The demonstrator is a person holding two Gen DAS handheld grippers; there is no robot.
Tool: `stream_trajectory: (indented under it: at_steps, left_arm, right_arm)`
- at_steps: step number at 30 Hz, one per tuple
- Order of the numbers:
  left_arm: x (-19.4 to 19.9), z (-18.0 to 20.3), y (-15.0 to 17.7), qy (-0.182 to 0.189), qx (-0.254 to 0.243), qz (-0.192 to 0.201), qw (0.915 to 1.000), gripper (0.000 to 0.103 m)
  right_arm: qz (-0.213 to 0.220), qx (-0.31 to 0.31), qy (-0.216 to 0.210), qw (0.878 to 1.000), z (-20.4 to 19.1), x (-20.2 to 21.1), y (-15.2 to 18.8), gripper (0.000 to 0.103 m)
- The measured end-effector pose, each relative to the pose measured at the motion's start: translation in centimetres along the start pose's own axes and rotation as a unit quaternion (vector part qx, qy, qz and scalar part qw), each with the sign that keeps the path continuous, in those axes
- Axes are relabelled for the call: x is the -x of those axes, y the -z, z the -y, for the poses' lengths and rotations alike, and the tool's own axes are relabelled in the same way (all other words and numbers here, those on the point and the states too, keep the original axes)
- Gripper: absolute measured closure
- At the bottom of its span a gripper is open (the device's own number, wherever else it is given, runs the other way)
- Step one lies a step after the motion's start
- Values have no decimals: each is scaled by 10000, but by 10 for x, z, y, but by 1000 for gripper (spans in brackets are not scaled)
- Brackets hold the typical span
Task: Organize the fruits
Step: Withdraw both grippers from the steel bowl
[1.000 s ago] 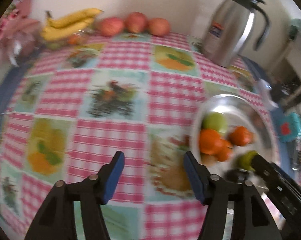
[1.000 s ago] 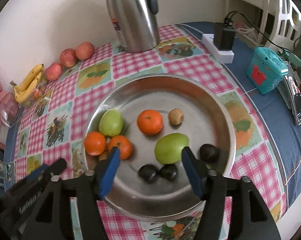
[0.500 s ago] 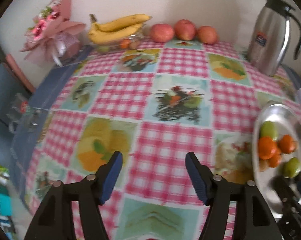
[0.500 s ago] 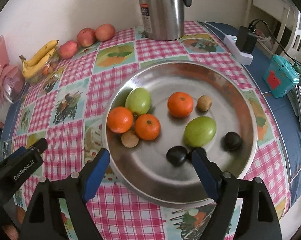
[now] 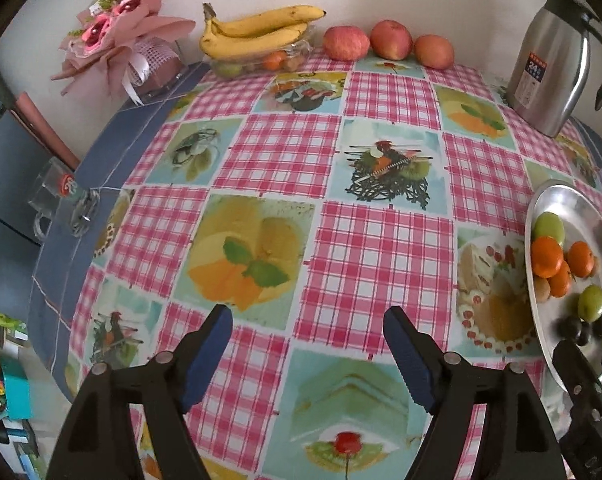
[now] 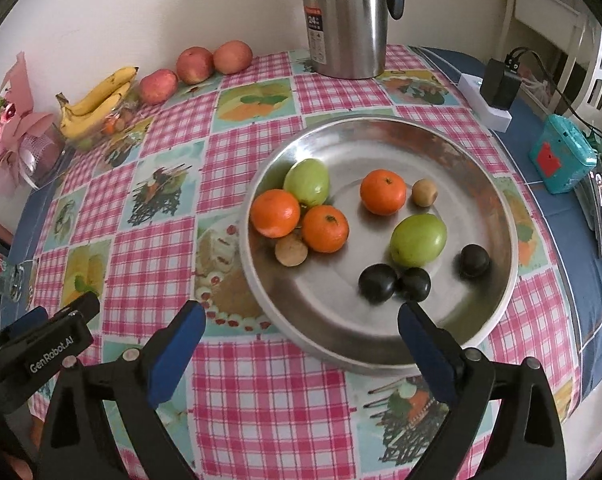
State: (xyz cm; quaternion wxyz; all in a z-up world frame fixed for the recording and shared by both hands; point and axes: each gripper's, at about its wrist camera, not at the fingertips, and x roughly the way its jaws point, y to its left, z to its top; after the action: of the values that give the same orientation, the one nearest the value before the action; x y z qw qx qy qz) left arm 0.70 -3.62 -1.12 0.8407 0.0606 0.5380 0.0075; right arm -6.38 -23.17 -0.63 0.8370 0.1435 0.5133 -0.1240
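Fruit sits mostly in a round metal tray on the checked tablecloth. In the tray, seen from the right wrist view: three oranges, two of them touching at the left side beside a green fruit, and the third apart near the middle. A second green fruit lies right of centre. Two small brown fruits lie one at the left cluster, one by the lone orange. Three dark fruits lie along the near side, two touching, one apart to the right.

Along the far wall: bananas resting on a clear container, three apples in a row beside them, and a steel jug further right. A pink bouquet stands at the far left corner.

Left gripper hovers above bare cloth, fingers wide apart, holding nothing. Right gripper hovers at the tray's near edge, fingers likewise spread and empty.
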Motion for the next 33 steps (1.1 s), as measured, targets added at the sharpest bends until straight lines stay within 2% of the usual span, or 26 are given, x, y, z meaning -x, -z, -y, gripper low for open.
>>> stream_trajectory:
  at_steps: [8,11,15,17,21,26,33]
  left_arm:
    - [32,-15,9,293,46,368,9989,22]
    - [43,-19,6,198,-62,541,9983,22]
    - [55,-23,5,143,-434,374,9983,22]
    - [60,-25,5,324,-541,262,9977,22]
    - [61,-33,5,742,-384,38,9965,22]
    - [58,-34,10,641,-276,234,9973,22]
    - [46,-34,20,594,-195,256,9977,22]
  right_arm:
    - [139,170,28,9998,-11,17,13,6]
    - [305,150,39,9994,-9,27,13,6]
    - [363,103,30,9993,-7,32,14,6]
    - [362,83,43,9993,-6,32,14,6]
    - [359,83,46,9993,-6,32,14,6]
    - [371,98,61,9992,-7,32,15,6]
    - [481,99,114,9987,-8,36,16,6]
